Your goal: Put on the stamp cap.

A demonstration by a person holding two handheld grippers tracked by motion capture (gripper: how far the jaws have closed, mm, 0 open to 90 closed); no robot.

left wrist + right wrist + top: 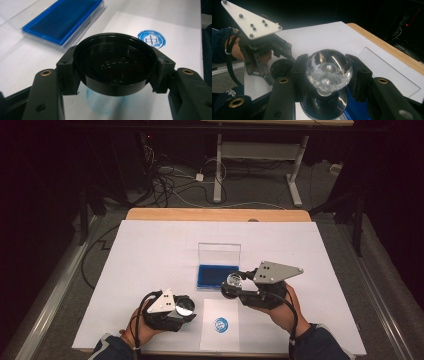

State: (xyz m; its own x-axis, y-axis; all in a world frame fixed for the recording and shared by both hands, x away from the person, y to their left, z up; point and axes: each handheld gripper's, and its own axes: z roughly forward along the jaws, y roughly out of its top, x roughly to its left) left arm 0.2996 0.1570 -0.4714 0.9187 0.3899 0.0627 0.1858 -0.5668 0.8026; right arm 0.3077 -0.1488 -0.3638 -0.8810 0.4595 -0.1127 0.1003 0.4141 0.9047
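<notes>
Clamped in my left jaws, black cap (113,67) hovers over paper (220,336); right jaws grip the crystal-knobbed stamp (328,68) above the blue ink pad (216,275). Open white surface (150,245) beyond, front edge close.

Obstacles, centre of table (150,245): ink pad case (218,275) with clear lid upright at its far edge; stamped paper sheet (220,340) flat at the near edge. Left gripper (182,307) just left of the sheet, right gripper (232,282) beside the case. Free room: broad white surface left, right and beyond the case.
</notes>
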